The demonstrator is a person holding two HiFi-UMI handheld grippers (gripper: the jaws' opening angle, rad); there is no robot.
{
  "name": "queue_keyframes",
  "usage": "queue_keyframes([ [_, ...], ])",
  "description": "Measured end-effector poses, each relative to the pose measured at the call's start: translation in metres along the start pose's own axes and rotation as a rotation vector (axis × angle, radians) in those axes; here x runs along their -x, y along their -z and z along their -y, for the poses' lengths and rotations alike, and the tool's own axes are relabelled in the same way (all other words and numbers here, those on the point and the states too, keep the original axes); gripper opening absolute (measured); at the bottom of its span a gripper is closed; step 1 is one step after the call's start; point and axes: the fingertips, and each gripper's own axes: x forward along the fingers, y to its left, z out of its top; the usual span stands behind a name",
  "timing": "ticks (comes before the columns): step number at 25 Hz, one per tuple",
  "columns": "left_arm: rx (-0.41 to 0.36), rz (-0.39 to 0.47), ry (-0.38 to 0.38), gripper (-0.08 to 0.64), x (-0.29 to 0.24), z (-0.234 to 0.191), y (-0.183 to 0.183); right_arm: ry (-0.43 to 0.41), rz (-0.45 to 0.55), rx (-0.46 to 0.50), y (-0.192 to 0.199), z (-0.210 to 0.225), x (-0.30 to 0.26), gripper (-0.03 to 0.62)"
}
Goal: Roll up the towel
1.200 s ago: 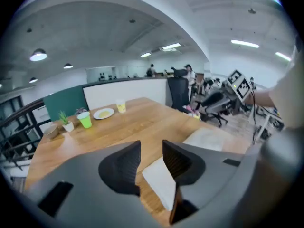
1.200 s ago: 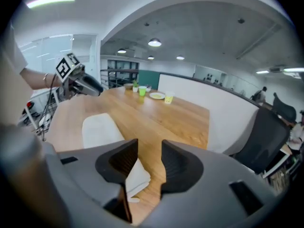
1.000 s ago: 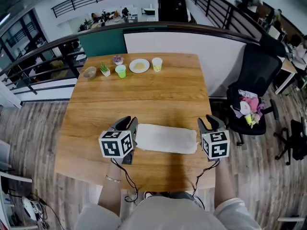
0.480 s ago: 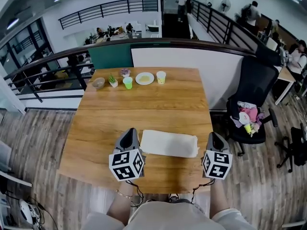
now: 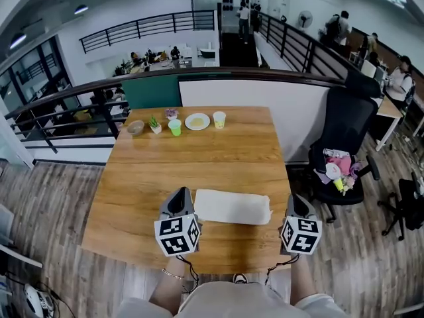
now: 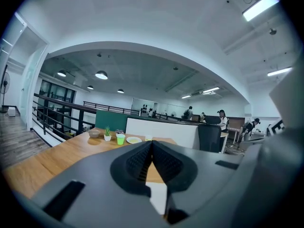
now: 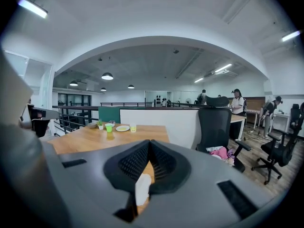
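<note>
My left gripper (image 5: pixel 179 197) is closed, its ribbed pads meeting at the tips with nothing pinched between them. My right gripper (image 5: pixel 295 203) is closed the same way and also holds nothing. The marker cubes cover my hands in the head view, so only my forearms show below them, cut off by my shirt.

The towel (image 5: pixel 232 206) lies as a long white bundle across the near part of the wooden table (image 5: pixel 199 158), between the two grippers. Its left end sits just beside the left gripper, and I cannot tell whether they touch. Its right end stays clear of the right gripper. From above I cannot make out whether it is rolled or only folded.

In each gripper view, the grey body blocks most of the near tabletop. Only a white sliver of towel shows through the gap below the shut pads.

Along the far edge stand a bowl (image 5: pixel 136 127), a small plant (image 5: pixel 155 124), a green cup (image 5: pixel 175 126), a plate (image 5: pixel 197 120) and a pale cup (image 5: pixel 218 119); their contents are too small to read.
</note>
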Motion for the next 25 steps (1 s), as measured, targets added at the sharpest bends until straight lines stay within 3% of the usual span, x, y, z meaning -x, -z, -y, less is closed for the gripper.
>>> queue_keyframes([
  [11,-0.052,-0.001,0.01,0.003,0.002,-0.002,-0.006,-0.004,0.044,-0.016,-0.012,-0.006,0.006,-0.002],
  [25,-0.045,-0.013,0.033,0.003,-0.005,0.003,-0.003,-0.004,0.034,0.001,-0.007,-0.008,0.002,-0.002],
])
